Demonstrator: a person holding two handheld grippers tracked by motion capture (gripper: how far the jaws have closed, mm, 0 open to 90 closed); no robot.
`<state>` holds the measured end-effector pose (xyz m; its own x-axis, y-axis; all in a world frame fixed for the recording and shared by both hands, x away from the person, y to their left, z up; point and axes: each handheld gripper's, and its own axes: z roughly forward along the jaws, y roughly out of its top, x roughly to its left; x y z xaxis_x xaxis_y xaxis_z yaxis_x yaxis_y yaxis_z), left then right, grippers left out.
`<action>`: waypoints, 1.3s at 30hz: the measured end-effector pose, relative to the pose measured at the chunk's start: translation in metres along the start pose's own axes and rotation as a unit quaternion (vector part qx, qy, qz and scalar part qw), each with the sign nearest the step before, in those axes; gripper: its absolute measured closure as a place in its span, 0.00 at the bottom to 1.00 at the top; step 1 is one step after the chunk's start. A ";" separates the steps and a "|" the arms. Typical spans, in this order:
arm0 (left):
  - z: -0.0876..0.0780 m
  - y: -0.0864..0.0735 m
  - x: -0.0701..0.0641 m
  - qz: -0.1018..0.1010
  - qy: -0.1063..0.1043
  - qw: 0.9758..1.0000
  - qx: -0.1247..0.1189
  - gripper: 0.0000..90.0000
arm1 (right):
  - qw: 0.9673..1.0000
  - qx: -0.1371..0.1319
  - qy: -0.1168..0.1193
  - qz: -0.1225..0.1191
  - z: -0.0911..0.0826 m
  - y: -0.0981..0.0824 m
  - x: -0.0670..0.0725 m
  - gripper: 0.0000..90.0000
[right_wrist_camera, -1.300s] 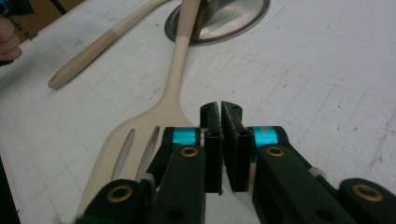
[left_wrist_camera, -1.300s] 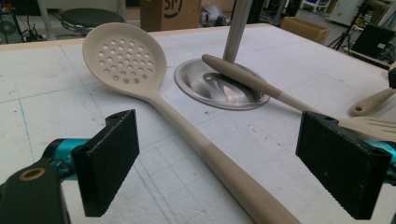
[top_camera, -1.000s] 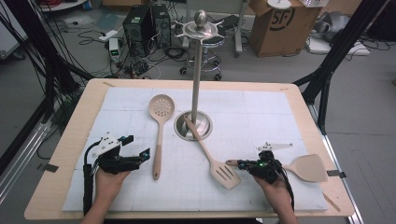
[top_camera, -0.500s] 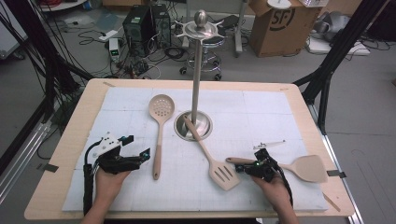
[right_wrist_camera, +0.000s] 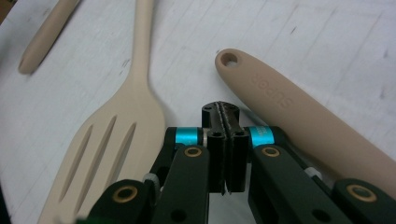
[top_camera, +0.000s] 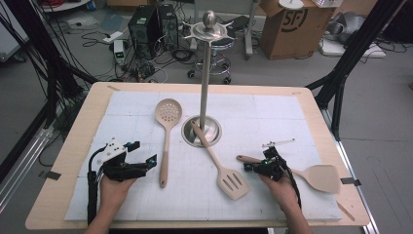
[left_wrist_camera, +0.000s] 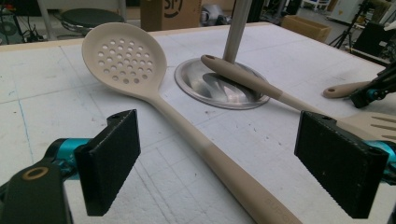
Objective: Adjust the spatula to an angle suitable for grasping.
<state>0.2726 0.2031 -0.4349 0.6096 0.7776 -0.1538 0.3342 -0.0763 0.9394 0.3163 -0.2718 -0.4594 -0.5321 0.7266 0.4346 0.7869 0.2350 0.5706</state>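
Note:
My left gripper (top_camera: 144,153) rests open at the mat's front left. In the left gripper view its pads (left_wrist_camera: 109,168) stand wide apart, and the handle of the beige perforated skimmer (left_wrist_camera: 123,58) runs between them, untouched. The skimmer (top_camera: 165,141) lies left of the steel stand (top_camera: 204,73). A slotted spatula (top_camera: 233,184) leans its handle on the stand's base (top_camera: 214,127). My right gripper (top_camera: 247,167) is shut on nothing. It sits just beside the handle of a solid spatula (top_camera: 321,178), whose holed end (right_wrist_camera: 280,100) lies right of the jaws (right_wrist_camera: 220,114).
The white mat (top_camera: 272,117) covers most of the wooden table (top_camera: 78,141). Past the far edge the floor holds boxes, cables, a stool and dark stand legs. The mat's back half is bare apart from the stand.
My right gripper has shifted a little to the left along the solid spatula's handle, still shut. The left gripper and the other utensils have stayed put.

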 end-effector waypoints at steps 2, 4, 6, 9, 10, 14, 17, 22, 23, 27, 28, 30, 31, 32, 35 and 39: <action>0.000 0.000 0.000 0.000 0.001 1.000 0.001 0.16 | 1.000 0.001 -0.001 -0.001 0.001 0.002 -0.001 1.00; 0.001 0.000 0.000 -0.001 -0.001 1.000 0.001 0.16 | 1.000 0.002 -0.008 0.001 0.003 0.006 -0.001 1.00; 0.001 0.000 0.000 0.000 -0.002 1.000 0.002 0.17 | 1.000 -0.002 -0.014 0.007 0.006 0.011 -0.004 1.00; 0.002 -0.001 -0.001 -0.002 -0.005 1.000 0.006 0.18 | 1.000 -0.006 -0.017 0.012 0.008 0.015 -0.006 1.00; 0.003 -0.001 -0.001 0.000 -0.006 1.000 0.007 0.18 | 1.000 -0.010 -0.016 0.017 0.009 0.016 -0.007 1.00; 0.004 -0.001 -0.001 0.002 -0.009 1.000 0.006 0.18 | 0.999 -0.015 -0.019 0.030 0.012 0.023 -0.012 1.00; 0.004 -0.001 0.000 0.000 -0.007 1.000 0.006 0.18 | 0.999 -0.015 -0.029 0.036 0.015 0.032 -0.018 1.00; 0.004 -0.001 0.000 -0.002 -0.008 1.000 0.009 0.18 | 0.998 -0.012 -0.046 0.029 0.017 0.040 -0.019 1.00; 0.003 -0.001 0.000 0.000 -0.008 1.000 0.010 0.18 | 0.998 -0.012 -0.046 0.033 0.018 0.041 -0.020 1.00; 0.003 -0.002 0.000 0.000 -0.005 1.000 0.010 0.18 | 0.997 -0.032 -0.057 0.047 0.019 0.046 -0.030 1.00; 0.003 -0.002 0.001 -0.001 -0.003 1.000 0.011 0.18 | 0.996 -0.032 -0.059 0.051 0.019 0.048 -0.031 1.00; 0.003 -0.002 0.001 -0.002 -0.003 1.000 0.012 0.18 | 0.996 -0.032 -0.066 0.054 0.019 0.050 -0.033 1.00; 0.003 -0.002 0.001 -0.002 -0.002 1.000 0.011 0.18 | 0.996 -0.032 -0.066 0.054 0.019 0.050 -0.033 1.00; 0.003 -0.002 0.001 -0.003 -0.002 1.000 0.011 0.18 | 0.995 -0.035 -0.065 0.060 0.019 0.051 -0.035 1.00; 0.002 -0.002 0.002 -0.002 -0.002 1.000 0.011 0.18 | 0.995 -0.040 -0.064 0.067 0.018 0.050 -0.036 1.00; 0.001 -0.004 0.003 -0.004 -0.002 1.000 0.012 0.19 | 0.996 -0.046 -0.032 0.069 0.009 0.045 -0.035 0.89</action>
<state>0.2736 0.2050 -0.4389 0.6093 0.7760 -0.1631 0.3564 -0.0843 0.9305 0.3728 -0.2811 -0.4550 -0.3981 0.7883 0.4692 0.8176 0.0729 0.5712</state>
